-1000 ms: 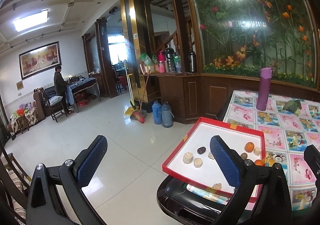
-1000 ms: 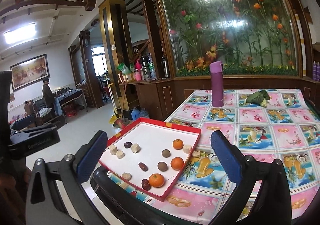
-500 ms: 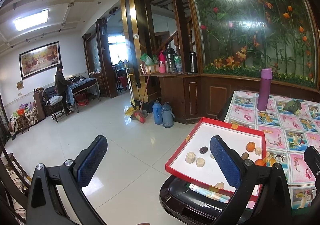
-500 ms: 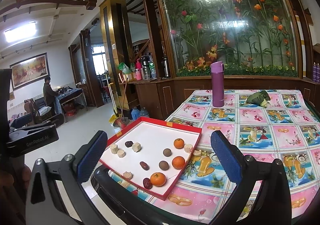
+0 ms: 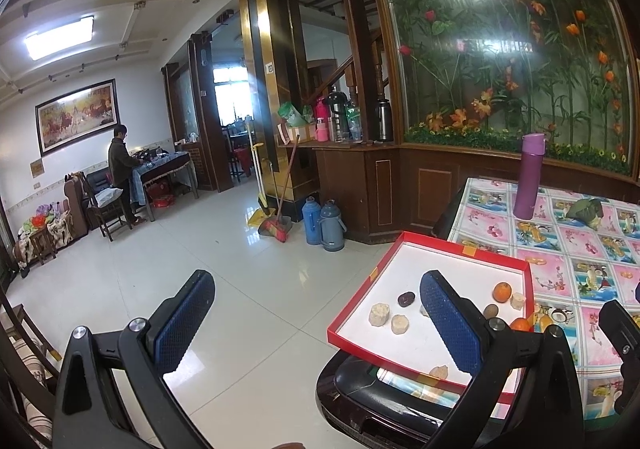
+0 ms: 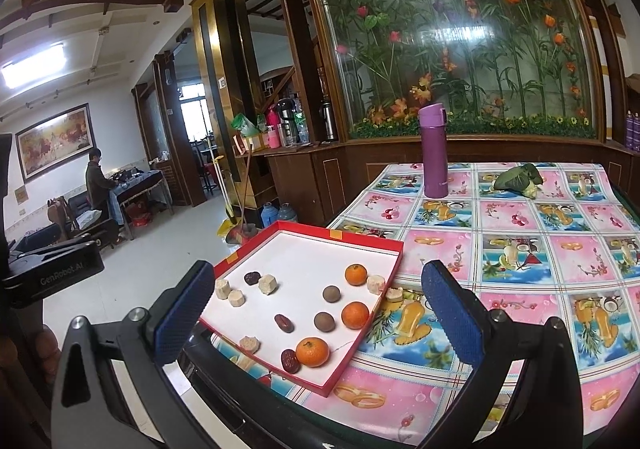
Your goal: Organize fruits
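Both claws agape before fruit tray (image 6: 370, 319)

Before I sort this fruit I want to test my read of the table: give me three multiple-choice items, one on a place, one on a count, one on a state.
1. Where does the purple flask stand?
A in the tray
B on the tablecloth beyond the tray
C on the floor

2. How many oranges lie in the red tray?
A one
B three
C five

3. The right gripper is:
A open, empty
B shut on an orange
C shut on the flask

Key: B, upright behind the tray; B, three orange fruits inside; A, fingers wide apart.
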A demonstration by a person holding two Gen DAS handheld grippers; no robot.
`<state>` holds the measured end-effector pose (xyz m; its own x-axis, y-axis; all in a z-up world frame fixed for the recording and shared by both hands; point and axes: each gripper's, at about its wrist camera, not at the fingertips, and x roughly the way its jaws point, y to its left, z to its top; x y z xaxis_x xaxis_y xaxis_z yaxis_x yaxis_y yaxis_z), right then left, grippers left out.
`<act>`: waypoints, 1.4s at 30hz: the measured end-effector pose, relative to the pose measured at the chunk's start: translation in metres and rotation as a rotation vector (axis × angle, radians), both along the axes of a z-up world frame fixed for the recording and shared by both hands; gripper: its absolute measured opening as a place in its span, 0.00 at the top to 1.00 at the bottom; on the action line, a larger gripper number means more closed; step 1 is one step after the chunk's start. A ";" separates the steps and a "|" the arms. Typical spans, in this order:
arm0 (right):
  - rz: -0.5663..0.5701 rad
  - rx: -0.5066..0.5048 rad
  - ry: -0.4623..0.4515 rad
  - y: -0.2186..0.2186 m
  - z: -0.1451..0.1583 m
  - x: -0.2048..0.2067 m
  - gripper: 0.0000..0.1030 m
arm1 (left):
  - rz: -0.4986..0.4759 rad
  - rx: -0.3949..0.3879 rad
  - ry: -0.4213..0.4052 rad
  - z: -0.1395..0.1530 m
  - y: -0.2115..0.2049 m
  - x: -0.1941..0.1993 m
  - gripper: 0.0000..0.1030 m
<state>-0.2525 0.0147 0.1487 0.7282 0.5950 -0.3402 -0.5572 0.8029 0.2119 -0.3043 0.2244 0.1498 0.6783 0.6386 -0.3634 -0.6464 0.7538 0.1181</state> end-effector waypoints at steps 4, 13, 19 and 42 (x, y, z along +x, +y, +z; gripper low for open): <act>-0.002 -0.005 0.007 0.002 -0.002 0.002 0.00 | -0.002 -0.002 -0.003 0.000 0.002 0.000 0.00; 0.004 -0.016 0.016 0.006 -0.006 0.003 0.00 | -0.016 -0.028 0.019 -0.003 0.008 0.003 0.00; 0.009 -0.034 0.021 0.011 -0.010 0.003 0.00 | -0.022 -0.025 0.041 -0.007 0.008 0.008 0.00; -0.040 -0.081 0.061 0.023 -0.022 0.028 0.00 | -0.122 -0.054 0.063 -0.018 0.010 0.029 0.00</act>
<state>-0.2241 0.0374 0.1263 0.7272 0.5349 -0.4302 -0.5127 0.8400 0.1777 -0.2749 0.2341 0.1316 0.7244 0.5309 -0.4397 -0.5419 0.8328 0.1127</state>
